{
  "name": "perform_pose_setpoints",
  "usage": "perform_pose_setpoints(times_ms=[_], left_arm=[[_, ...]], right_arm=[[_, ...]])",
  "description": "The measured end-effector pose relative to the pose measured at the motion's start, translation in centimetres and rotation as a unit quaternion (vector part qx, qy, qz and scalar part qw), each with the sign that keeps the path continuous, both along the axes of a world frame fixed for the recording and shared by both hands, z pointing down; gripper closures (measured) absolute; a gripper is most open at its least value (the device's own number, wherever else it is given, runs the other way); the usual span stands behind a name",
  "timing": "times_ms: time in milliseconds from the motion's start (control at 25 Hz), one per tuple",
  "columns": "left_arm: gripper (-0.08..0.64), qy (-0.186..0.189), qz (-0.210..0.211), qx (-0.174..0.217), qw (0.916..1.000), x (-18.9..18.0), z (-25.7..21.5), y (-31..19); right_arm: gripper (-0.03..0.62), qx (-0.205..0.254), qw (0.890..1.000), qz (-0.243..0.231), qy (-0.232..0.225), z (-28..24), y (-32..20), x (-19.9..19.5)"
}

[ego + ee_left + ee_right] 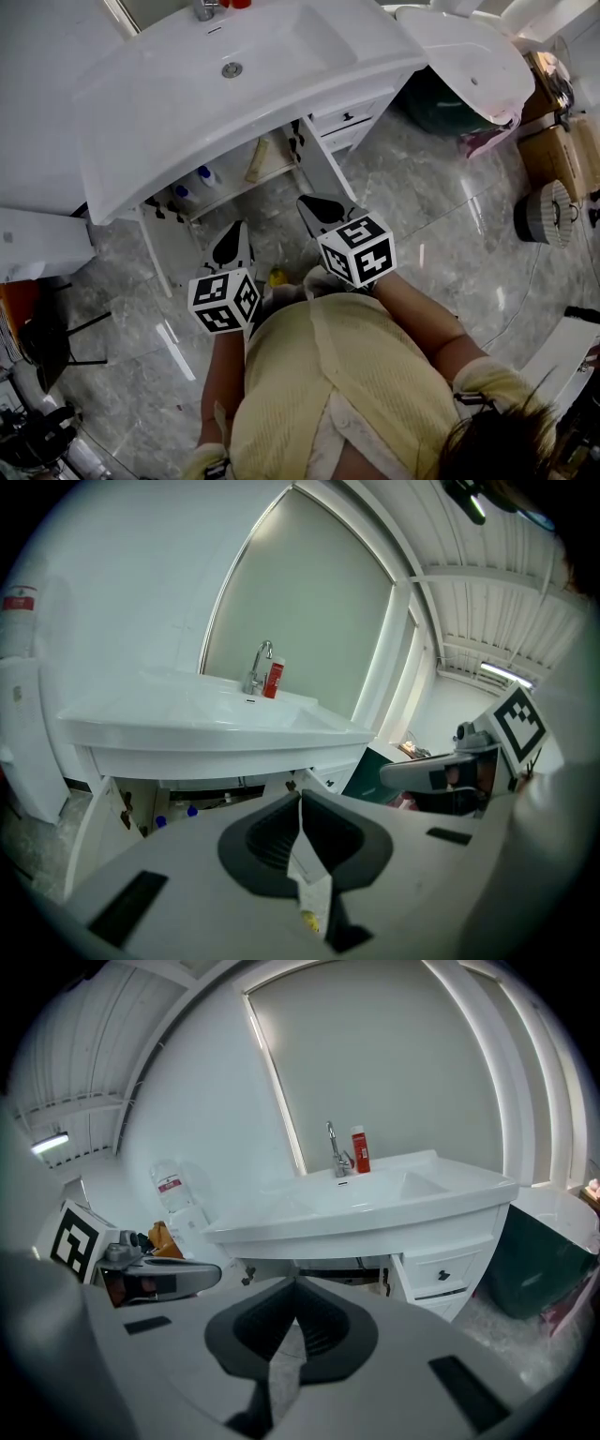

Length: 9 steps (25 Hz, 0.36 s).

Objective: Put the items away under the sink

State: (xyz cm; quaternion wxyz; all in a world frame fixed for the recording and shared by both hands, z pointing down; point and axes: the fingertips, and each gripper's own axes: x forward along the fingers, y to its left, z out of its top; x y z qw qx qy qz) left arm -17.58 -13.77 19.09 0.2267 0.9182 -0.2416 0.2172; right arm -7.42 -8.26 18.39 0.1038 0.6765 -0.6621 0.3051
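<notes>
Left gripper (pixel 238 229) and right gripper (pixel 305 202) are both closed and empty; ahead, a tan tube (pixel 257 159) lies pointing away from them.

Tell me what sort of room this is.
Most likely a bathroom: a white washbasin with a faucet tops a vanity cabinet holding bottles, and the floor is polished stone-look tile.

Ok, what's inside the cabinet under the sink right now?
On the cabinet shelf, two blue-capped bottles stand at the left, and a tan tube-like item lies to their right. The basin overhangs the rest, so the back of the cabinet is hidden.
</notes>
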Motion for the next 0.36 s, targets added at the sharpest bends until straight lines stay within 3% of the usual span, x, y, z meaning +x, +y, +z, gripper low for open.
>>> perform_pose_setpoints(times_ms=[360], left_arm=[[0.515,-0.001,0.003,-0.006,1.0,0.45,0.07,0.39]], right_arm=[[0.568,0.01,1.0,0.014,-0.025,-0.46,0.09,0.32]])
